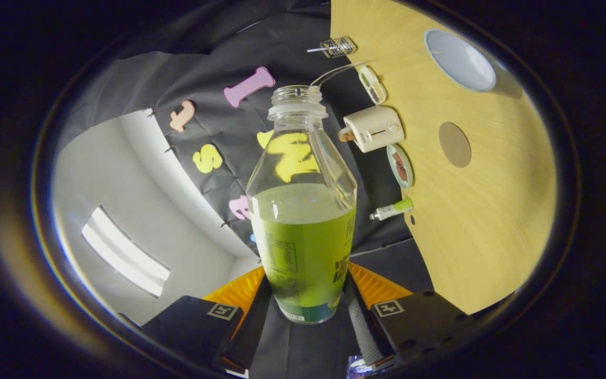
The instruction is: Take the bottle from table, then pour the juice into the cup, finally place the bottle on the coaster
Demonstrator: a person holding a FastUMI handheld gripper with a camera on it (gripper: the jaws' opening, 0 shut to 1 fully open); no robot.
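Note:
My gripper (305, 295) is shut on a clear, uncapped bottle (303, 210), both fingers pressing its lower sides. The bottle is a bit more than half full of green juice and carries a green label. It is held in the air, and the whole view is rolled so the wooden table (492, 221) stands to the right of it. On that table lie a pale blue cup (460, 59), seen from above, and a round brown coaster (454, 144) nearer to me. Both are well off to the right of the bottle's mouth.
Along the table's far edge stand a cream toaster (374, 129), a small dish with brown food (400, 166), a white-and-green tube (391, 209), a flat oval case (372, 84) and a wire rack (337, 47). A ceiling light (124, 251) shows at left.

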